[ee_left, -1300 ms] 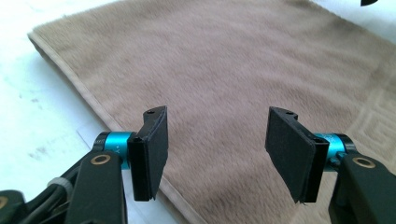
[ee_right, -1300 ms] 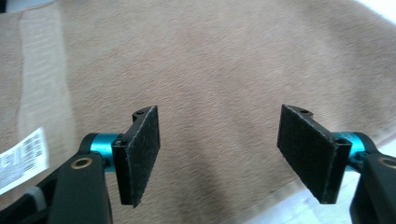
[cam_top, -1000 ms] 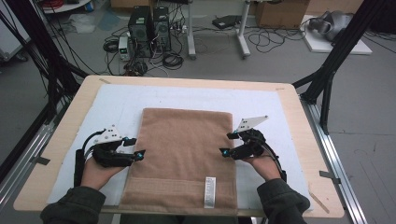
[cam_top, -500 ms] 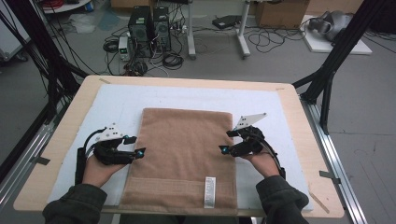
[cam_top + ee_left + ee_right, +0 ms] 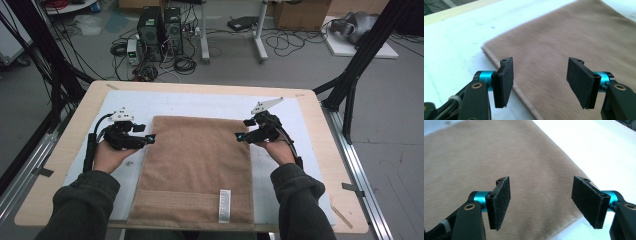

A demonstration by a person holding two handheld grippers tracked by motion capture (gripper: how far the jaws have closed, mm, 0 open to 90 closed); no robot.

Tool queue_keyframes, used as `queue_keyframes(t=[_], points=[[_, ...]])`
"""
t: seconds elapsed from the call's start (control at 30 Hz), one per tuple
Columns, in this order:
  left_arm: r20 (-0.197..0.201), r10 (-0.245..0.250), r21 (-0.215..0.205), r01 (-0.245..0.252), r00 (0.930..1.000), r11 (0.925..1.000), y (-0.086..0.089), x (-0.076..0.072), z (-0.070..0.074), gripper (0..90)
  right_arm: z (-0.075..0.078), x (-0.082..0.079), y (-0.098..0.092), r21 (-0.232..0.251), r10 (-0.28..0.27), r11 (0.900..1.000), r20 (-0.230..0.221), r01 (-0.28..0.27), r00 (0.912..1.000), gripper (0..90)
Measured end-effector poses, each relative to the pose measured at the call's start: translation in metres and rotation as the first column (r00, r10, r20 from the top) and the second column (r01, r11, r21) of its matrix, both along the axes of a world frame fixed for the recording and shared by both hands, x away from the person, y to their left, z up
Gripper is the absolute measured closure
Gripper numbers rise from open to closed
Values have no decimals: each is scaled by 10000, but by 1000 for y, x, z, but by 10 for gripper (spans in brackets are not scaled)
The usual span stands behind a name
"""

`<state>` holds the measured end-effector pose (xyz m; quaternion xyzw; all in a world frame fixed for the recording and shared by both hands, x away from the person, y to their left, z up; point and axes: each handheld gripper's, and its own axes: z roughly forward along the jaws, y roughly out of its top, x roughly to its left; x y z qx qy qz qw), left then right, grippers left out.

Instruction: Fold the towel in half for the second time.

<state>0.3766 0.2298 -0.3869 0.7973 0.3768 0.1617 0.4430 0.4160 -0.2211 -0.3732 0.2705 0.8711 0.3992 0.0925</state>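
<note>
A brown folded towel (image 5: 195,165) lies flat on a white mat (image 5: 200,102), with a white label (image 5: 225,206) near its front edge. My left gripper (image 5: 151,137) hovers at the towel's left edge, close to the far left corner, jaws open and nothing between them. In the left gripper view the towel (image 5: 564,42) spreads beyond the open gripper (image 5: 541,80), its corner just ahead. My right gripper (image 5: 240,136) is level with it at the towel's right edge, also open and empty. The right gripper view has the towel (image 5: 499,157) under the open gripper (image 5: 541,202).
The mat covers a wooden table (image 5: 65,150) with bare margins on both sides of the towel. Black frame struts (image 5: 360,65) rise at the table's far corners. Computer towers (image 5: 160,27) and cables sit on the floor beyond the far edge.
Both hands have slid away from the person along the towel's side edges, towards its far corners. The towel has not moved and both grippers stay open.
</note>
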Motion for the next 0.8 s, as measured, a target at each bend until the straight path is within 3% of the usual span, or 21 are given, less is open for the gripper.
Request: queue_keyframes(t=[0.07,0.17,0.4,0.47,0.53,0.6,0.7,0.8], points=[[-135,362,-97,-363,9993,9993,5,10,-8,400,-5,8,-1,-104,-210,9997,-22,209,9998,313],[-659,818,-127,-828,9945,9965,9,22,-22,402,-17,17,-2,-309,-544,9981,-176,539,9984,319],[-900,1283,433,-1249,9876,9912,6,38,-43,444,-42,36,-6,-777,-1441,9869,-297,1415,9891,331],[-1137,1260,273,-1236,9855,9920,5,41,-48,473,-48,39,-8,-818,-1595,9843,-349,1562,9866,346],[-1465,1246,498,-1185,9813,9917,2,44,-54,500,-55,43,-11,-1055,-1756,9799,-522,1694,9831,349],[-1409,1213,638,-1132,9826,9915,-1,43,-56,513,-62,45,-12,-978,-1680,9826,-1054,1579,9801,390],[-1415,1294,619,-1217,9814,9906,-1,44,-56,576,-67,40,-13,-540,-1475,9883,-979,1428,9842,503],[-1388,976,537,-909,9855,9944,-5,42,-56,741,-67,40,-14,-271,-1256,9920,-1254,1231,9841,646]])
